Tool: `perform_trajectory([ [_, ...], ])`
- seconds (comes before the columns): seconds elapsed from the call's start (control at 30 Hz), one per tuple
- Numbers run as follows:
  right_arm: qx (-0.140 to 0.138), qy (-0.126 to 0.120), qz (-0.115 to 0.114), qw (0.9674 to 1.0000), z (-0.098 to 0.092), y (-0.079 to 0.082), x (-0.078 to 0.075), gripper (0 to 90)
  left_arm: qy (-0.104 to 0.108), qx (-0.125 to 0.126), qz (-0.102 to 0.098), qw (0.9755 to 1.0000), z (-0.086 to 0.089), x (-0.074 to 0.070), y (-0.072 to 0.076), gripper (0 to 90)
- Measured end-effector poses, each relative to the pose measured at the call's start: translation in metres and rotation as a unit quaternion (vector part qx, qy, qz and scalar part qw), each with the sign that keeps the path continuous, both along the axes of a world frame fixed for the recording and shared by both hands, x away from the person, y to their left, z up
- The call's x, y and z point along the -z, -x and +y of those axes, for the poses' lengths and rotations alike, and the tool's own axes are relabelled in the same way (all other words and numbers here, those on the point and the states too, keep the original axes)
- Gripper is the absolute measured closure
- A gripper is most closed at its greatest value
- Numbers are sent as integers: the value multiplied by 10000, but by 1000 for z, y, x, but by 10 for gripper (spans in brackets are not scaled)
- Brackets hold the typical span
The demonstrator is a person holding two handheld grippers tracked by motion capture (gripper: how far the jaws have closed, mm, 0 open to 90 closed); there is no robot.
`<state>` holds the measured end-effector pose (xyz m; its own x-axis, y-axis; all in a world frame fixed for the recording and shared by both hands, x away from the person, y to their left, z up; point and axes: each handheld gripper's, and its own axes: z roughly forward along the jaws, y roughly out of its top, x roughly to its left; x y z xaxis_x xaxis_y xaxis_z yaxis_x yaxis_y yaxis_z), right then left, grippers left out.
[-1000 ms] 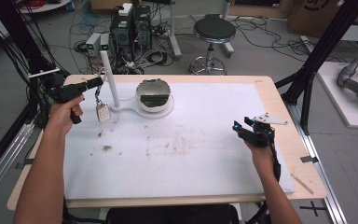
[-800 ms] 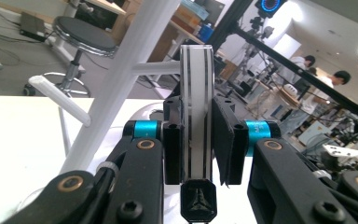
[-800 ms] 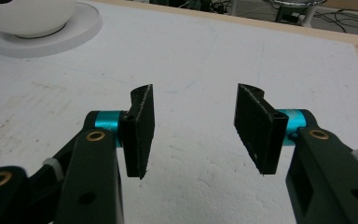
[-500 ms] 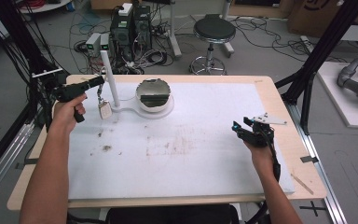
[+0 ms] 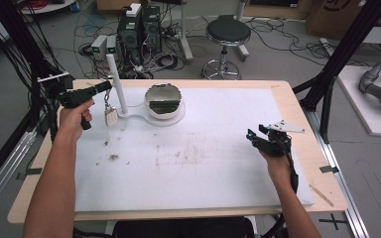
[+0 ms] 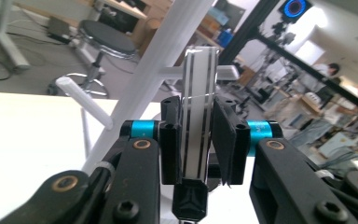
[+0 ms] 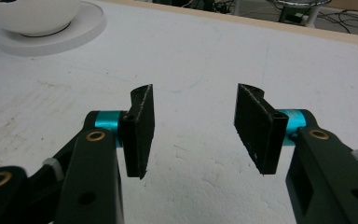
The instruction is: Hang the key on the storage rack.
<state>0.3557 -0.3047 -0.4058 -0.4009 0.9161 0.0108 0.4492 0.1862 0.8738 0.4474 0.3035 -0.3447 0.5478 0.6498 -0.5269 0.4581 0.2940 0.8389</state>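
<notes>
Jaws of the left gripper [image 6: 198, 140] just eased around a striped strap [image 6: 199, 116]; right gripper [image 7: 193, 128] spread above the white table [image 5: 203, 163].

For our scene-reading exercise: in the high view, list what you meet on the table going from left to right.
Left gripper → hanging tag → white stand post → white bowl → right gripper.
</notes>
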Motion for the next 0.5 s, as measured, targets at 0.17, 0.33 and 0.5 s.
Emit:
perform_trajectory([
  [0.17, 10, -5, -22, 10000, 0, 1, -1, 489, -282, -264, -138, 9992, -2, -4, 6, 647],
  [0.33, 19, -2, -43, 10000, -2, 1, -2, 489, -568, -475, -427, 9963, 1, -8, 17, 592],
  [0.5, 33, 42, -101, 9999, -2, 2, -5, 481, -875, -693, -788, 9906, -2, -5, 41, 518],
])
